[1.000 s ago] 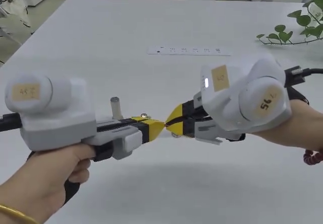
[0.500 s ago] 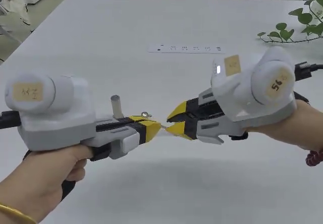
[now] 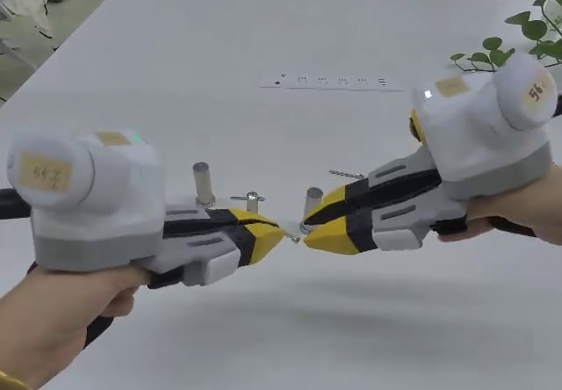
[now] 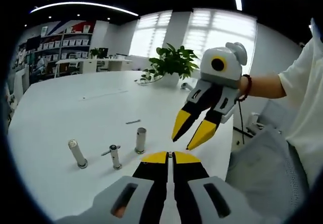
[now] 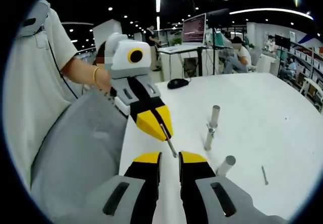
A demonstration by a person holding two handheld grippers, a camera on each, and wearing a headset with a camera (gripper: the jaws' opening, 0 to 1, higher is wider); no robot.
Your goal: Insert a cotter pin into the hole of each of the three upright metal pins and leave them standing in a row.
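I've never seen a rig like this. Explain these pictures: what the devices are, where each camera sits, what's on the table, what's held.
A person at a white table holds a two-jaw gripper in each hand. The head view comes from a headset camera looking down; each gripper view comes from a camera riding on that gripper, looking along its yellow-tipped jaws. Three upright metal pins stand on the table; the middle pin carries an inserted cotter pin. A loose cotter pin lies nearby, a power strip farther back. The left gripper is shut on a thin cotter pin; the right gripper, open, faces it.
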